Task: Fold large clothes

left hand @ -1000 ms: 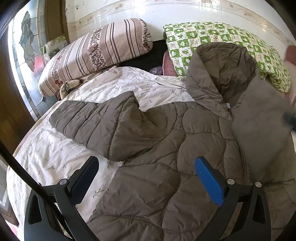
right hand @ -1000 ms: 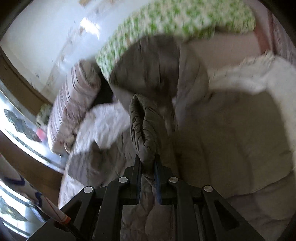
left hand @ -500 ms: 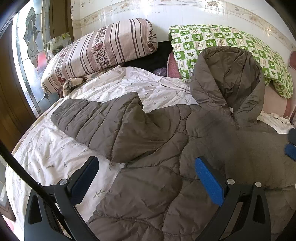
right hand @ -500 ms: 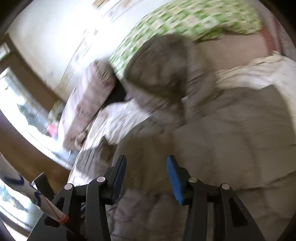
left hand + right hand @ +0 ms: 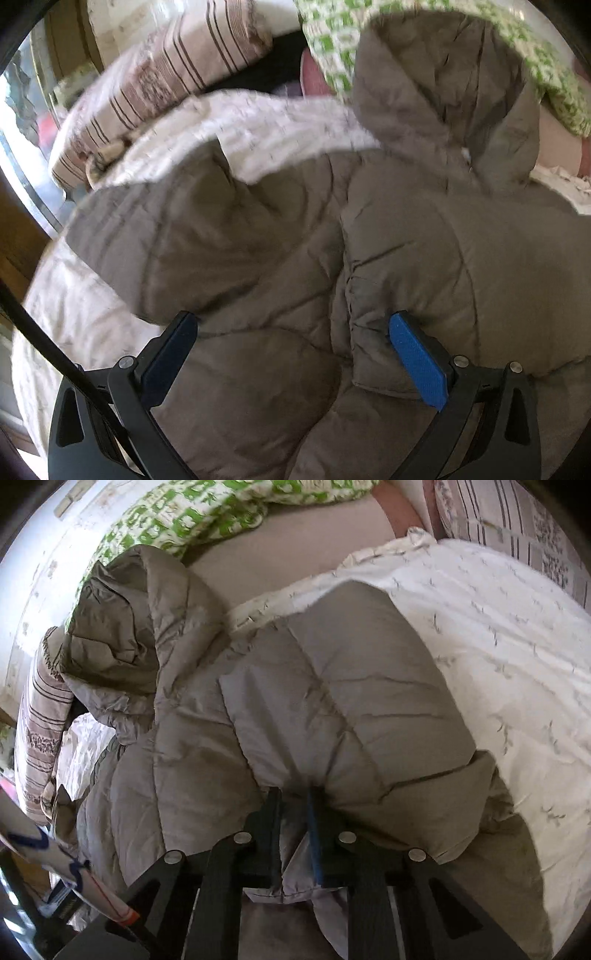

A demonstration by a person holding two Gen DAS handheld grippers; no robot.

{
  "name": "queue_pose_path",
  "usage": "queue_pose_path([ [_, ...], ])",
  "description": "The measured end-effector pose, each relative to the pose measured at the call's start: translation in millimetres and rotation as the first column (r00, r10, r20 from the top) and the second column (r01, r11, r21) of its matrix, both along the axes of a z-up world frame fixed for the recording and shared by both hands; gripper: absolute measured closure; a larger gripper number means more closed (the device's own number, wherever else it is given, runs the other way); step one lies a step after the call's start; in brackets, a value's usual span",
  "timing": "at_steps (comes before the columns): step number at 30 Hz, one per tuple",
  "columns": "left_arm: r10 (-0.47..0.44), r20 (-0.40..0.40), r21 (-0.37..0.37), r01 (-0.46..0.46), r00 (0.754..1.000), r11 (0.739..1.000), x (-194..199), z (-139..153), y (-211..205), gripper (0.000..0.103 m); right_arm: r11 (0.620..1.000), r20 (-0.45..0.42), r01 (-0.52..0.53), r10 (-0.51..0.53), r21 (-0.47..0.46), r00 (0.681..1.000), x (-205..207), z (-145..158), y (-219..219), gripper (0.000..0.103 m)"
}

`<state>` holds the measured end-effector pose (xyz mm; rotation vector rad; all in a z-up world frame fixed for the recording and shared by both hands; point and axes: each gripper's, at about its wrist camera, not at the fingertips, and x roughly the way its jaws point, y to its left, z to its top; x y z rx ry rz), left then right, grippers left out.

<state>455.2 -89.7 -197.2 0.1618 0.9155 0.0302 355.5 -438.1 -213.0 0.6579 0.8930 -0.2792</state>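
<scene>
The white bedspread (image 5: pixel 517 646) covers the bed, with my big grey-brown puffer jacket (image 5: pixel 295 240) spread across it, hood (image 5: pixel 436 85) up by the green checked pillow (image 5: pixel 332 48). My left gripper (image 5: pixel 291 354) hangs wide open over the quilting, gripping nothing. My right gripper (image 5: pixel 295 805) has just closed, pinching a fold of jacket.

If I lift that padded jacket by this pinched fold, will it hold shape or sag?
Probably sag: the jacket is soft and quilted, and it already bunches where the right gripper has just closed on it. The loose hood would likely trail. Its smooth shell may slip on the bedsheet.
</scene>
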Motion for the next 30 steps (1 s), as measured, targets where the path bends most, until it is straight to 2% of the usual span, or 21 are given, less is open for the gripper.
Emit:
queue_pose_path([
  [4,-0.001,-0.017,-0.048,0.001,1.0,0.999,2,-3,5,0.0,1.0,-0.005,0.011,-0.011,0.0,1.0,0,3,-1,0.088],
  [7,0.003,0.013,-0.077,-0.002,1.0,0.997,-3,6,10,0.0,0.996,0.021,0.033,-0.031,-0.078,0.999,-3,23,17,0.087],
  [10,-0.007,0.061,-0.089,0.012,0.998,0.996,-10,20,12,0.0,0.978,0.063,-0.068,0.082,-0.199,0.995,5,42,56,0.085],
  [13,-0.005,0.105,-0.099,0.015,0.994,0.995,-13,33,17,0.0,0.956,0.073,-0.178,0.199,-0.231,0.977,15,47,93,0.085],
  [15,-0.008,0.109,-0.107,0.02,0.994,0.994,-13,41,23,0.0,0.932,0.038,-0.244,0.263,-0.267,0.964,24,40,118,0.081],
  [17,0.004,0.114,-0.131,0.011,0.994,0.991,-11,50,35,0.0,0.915,-0.033,-0.291,0.293,-0.28,0.955,33,27,132,0.076],
  [19,0.034,0.124,-0.155,-0.014,0.992,0.988,-9,59,52,0.0,0.904,-0.077,-0.312,0.303,-0.293,0.95,37,15,138,0.076],
  [23,0.099,0.131,-0.192,-0.072,0.986,0.979,-1,71,97,0.0,0.923,-0.048,-0.293,0.29,-0.251,0.956,36,19,134,0.075],
  [26,0.176,0.154,-0.171,-0.149,0.972,0.974,7,73,138,0.0,0.934,-0.035,-0.282,0.281,-0.218,0.959,31,16,128,0.075],
  [30,0.287,0.157,-0.166,-0.261,0.945,0.951,19,68,206,0.0,0.93,-0.039,-0.288,0.287,-0.23,0.957,31,15,129,0.071],
])
